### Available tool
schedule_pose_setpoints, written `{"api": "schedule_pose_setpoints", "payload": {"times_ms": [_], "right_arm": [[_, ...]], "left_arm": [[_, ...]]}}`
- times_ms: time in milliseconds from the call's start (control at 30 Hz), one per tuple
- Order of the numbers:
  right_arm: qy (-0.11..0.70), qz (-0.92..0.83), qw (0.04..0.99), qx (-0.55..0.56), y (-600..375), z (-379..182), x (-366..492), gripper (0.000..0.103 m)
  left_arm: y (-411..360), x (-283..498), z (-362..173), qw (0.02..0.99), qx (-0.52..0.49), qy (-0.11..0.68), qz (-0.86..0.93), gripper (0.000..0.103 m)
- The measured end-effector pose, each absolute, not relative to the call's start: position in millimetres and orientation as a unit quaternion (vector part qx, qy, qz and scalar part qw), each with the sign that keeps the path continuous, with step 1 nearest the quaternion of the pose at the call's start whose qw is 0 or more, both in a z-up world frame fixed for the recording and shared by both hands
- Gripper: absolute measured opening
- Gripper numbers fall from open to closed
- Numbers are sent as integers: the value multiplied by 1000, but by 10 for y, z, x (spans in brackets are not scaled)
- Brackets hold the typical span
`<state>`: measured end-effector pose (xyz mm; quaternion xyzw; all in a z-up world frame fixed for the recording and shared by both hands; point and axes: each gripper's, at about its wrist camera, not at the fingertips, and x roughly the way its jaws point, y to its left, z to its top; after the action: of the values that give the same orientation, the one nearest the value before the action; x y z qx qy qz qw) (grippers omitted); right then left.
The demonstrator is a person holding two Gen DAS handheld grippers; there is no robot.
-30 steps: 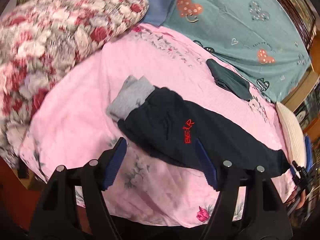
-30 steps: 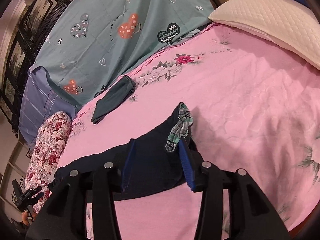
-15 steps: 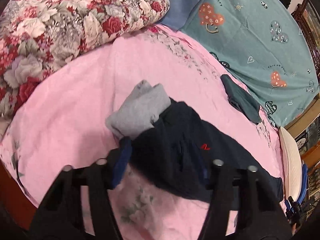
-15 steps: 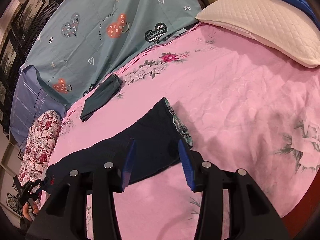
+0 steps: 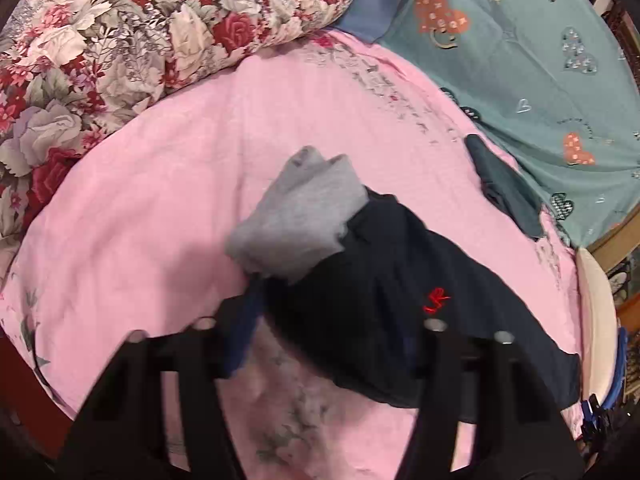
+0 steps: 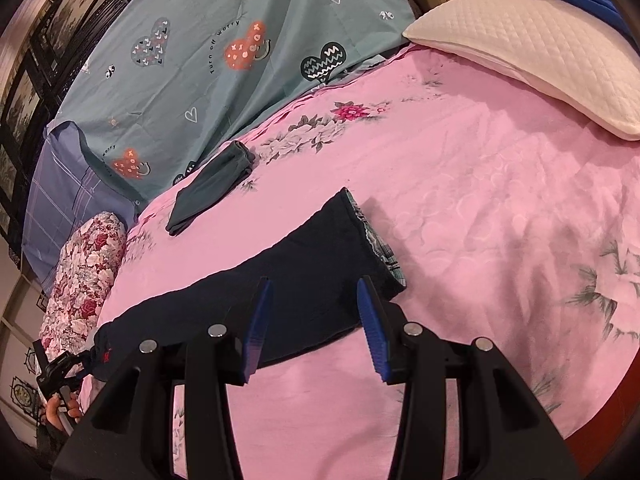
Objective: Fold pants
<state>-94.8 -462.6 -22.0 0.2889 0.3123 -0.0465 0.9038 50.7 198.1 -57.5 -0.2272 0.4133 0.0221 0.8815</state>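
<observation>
Across the pink bed (image 6: 500, 184), near its front edge, the dark pants (image 6: 304, 264) lay flat, my left gripper (image 5: 332, 332) spread wide over their waist and my right gripper (image 6: 314, 320) open, empty, above the cuff end.

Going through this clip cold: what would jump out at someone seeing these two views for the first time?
The dark pants lie stretched across the middle of the pink bedsheet, with a grey garment at one end beside a red logo. A flowered quilt is bunched at the bed's far left edge, and a white pillow lies at the other end. Both claws, left and right, are open over the pants.
</observation>
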Motion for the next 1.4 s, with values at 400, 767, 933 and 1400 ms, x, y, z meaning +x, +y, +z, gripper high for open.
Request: {"api": "schedule_pose_setpoints", "payload": {"times_ms": [400,767,933,1400], "right_arm": [[328,-54,899,286,-4606,-307,-922,45],[334,-62,895,288,-4682,-359,-935,45],[336,-68,895,285,-4712,-358,-914,53],[365,-69,885,281,-4477,-660,-676,32]], "left_arm": [[2082,481,-414,891,-221,396,9,11],[2151,435,-590,892,-181,412,43,23],[2103,233,-340,907,-161,383,67,74],[-471,175,-431,871,-4,420,-257,74]]}}
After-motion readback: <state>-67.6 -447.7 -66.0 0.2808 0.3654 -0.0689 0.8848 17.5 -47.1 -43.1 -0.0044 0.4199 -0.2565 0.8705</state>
